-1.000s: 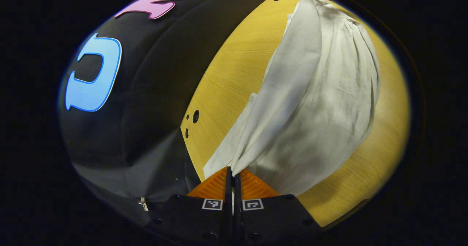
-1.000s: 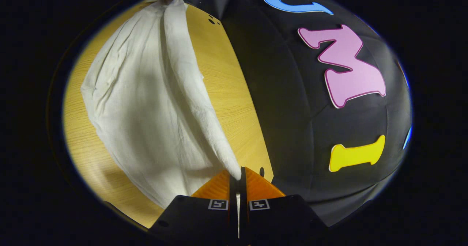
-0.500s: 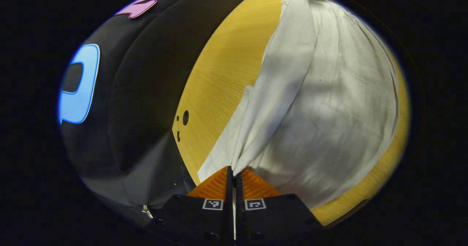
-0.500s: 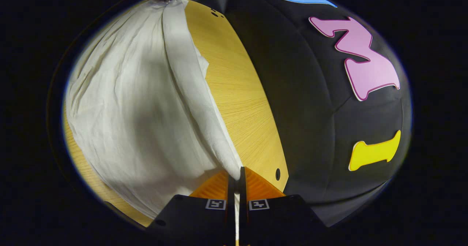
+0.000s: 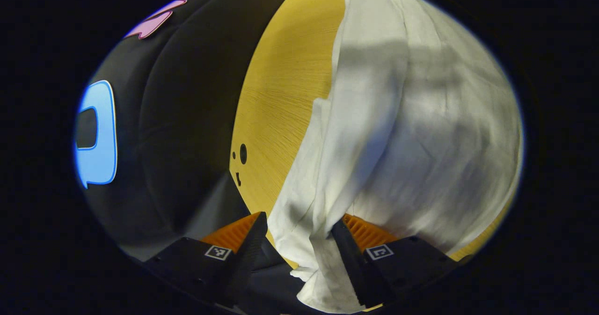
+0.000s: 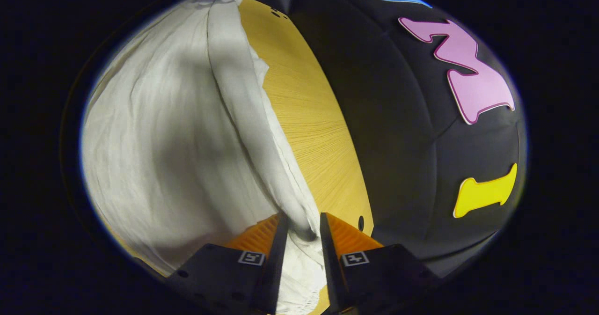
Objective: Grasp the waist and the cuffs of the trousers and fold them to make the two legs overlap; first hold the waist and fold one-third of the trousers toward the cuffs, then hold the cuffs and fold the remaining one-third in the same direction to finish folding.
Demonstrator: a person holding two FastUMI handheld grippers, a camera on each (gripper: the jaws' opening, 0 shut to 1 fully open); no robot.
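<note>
The white trousers (image 5: pixel 421 118) lie spread on the wooden desk (image 5: pixel 281 95), with one long folded edge running along the bare strip of desk beside the booth wall.

In the left gripper view, the left hand-held gripper (image 5: pixel 299 240) is wide open; a bunch of trouser cloth sits loose between its fingers, touching the right-hand finger (image 5: pixel 360 230) while the other stands clear of it. Small holes mark the desk near its corner.

In the right gripper view, the right hand-held gripper (image 6: pixel 300 230) is also parted, less widely, with the end of the trousers (image 6: pixel 164 132) lying in the gap between its fingers. Whether the cloth still brushes both inner faces is hard to tell. The desk (image 6: pixel 309 132) shows as a bare band beside the fabric.
</note>
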